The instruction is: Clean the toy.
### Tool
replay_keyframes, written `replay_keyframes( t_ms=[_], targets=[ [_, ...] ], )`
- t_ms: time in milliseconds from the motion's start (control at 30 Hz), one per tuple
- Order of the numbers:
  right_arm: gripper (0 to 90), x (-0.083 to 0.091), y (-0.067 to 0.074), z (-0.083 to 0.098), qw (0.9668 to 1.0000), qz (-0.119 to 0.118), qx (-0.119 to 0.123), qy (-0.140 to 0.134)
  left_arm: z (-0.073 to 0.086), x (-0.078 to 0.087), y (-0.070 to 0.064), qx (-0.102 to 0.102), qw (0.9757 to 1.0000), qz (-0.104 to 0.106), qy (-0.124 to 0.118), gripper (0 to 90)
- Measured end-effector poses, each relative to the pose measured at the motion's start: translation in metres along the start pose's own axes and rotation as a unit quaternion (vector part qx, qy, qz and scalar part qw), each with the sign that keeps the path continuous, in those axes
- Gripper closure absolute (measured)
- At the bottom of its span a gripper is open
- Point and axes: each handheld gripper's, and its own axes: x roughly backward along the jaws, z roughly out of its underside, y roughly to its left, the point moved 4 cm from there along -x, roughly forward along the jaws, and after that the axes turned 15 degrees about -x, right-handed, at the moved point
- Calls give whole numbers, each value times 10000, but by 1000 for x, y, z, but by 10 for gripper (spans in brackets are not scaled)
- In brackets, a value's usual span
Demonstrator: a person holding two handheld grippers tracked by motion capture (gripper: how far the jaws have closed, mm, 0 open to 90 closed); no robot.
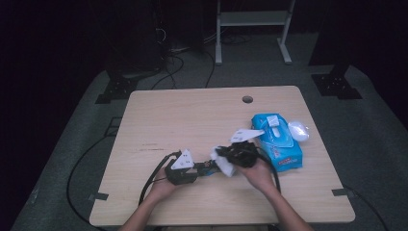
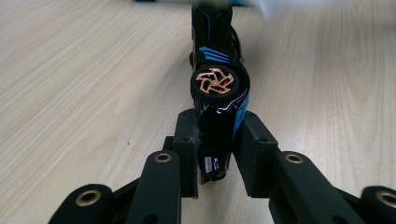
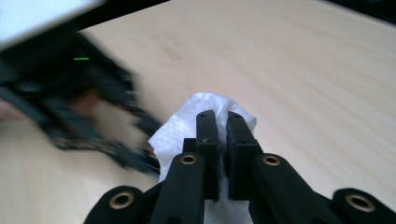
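A black toy car [image 2: 215,88] with blue stripes and a copper-coloured wheel lies on its side just above the wooden table [image 2: 84,70]. My left gripper [image 2: 217,140] is shut on its rear end. In the high view the left gripper [image 1: 197,169] points right, with the car [image 1: 208,167] sticking out toward the right hand. My right gripper [image 3: 223,126] is shut on a crumpled white wipe [image 3: 187,123]. In the high view the right gripper [image 1: 222,157] holds the wipe [image 1: 225,165] right at the car's front end. The left gripper's body [image 3: 70,107] appears blurred in the right gripper view.
A blue pack of wet wipes [image 1: 277,142] lies on the table's right side, just behind the right hand. A white rounded object [image 1: 298,130] sits beside it. The tabletop [image 1: 183,115] has a cable hole [image 1: 247,99] near its far edge.
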Motion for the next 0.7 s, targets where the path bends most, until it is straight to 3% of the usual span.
replay_keyframes(
  t_ms=[133, 200, 333, 533, 600, 700],
  targets=[
    [852, 20, -39, 5, 9981, 585, -188, -37, 1, 1, 0, -10, 10000, -14, 47, 714],
    [853, 20, -46, 12, 9980, 557, -295, 52, 1, 1, 1, 8, 10000, -21, 33, 714],
    [852, 13, -42, 19, 9983, 531, -215, 124, 3, 3, 3, 62, 10000, -55, 26, 713],
    [853, 3, -36, 17, 9987, 313, -397, 59, 5, 9, 7, 221, 9997, -88, -8, 667],
    [853, -1, -30, 18, 9990, 217, -395, 67, 3, 10, 6, 146, 9999, -60, 31, 644],
    [853, -2, -27, 17, 9992, 268, -275, 94, 4, 12, 6, 65, 9999, -62, 70, 653]
  ],
)
